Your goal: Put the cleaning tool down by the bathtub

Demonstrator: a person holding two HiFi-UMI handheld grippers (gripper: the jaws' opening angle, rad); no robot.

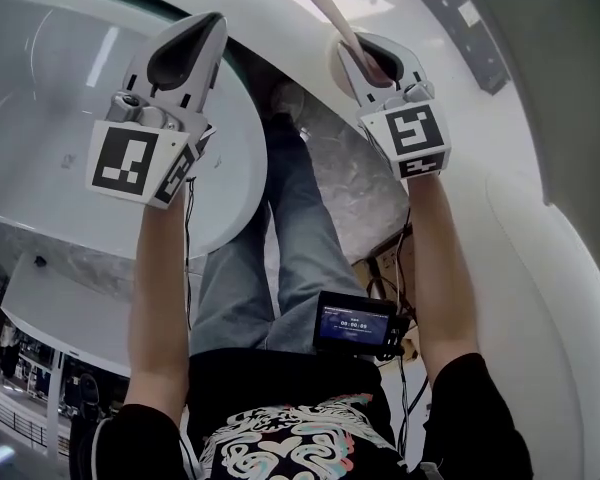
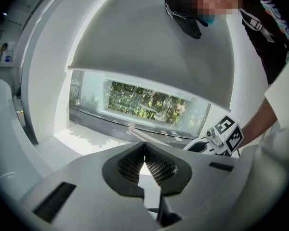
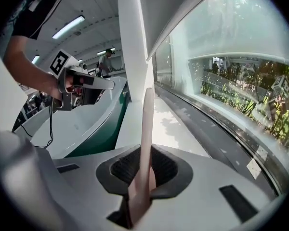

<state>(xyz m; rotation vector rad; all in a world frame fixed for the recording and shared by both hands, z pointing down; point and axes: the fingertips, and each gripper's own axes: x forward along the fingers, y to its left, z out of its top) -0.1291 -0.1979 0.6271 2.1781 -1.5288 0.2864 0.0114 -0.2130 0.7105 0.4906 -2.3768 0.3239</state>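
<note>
The cleaning tool shows only as a long pale pink handle [image 1: 324,4]; its head is out of view. My right gripper [image 1: 366,56] is shut on this handle [image 3: 147,129], which rises straight out from between the jaws. My left gripper [image 1: 190,34] hovers over the rim of the white bathtub [image 1: 70,98], shut with its ribbed pads [image 2: 154,166] meeting and nothing between them. In the right gripper view the left gripper [image 3: 84,81] hangs above the bathtub [image 3: 82,119]. The left gripper view shows the right gripper [image 2: 220,137] and a thin stretch of the handle [image 2: 140,132].
A white ledge [image 3: 171,124] runs along a big window [image 3: 241,90] beside the tub. Grey marble floor [image 1: 345,183] lies between the tub and a curved white wall [image 1: 550,268]. My legs stand there, with a small screen device [image 1: 355,325] at my waist.
</note>
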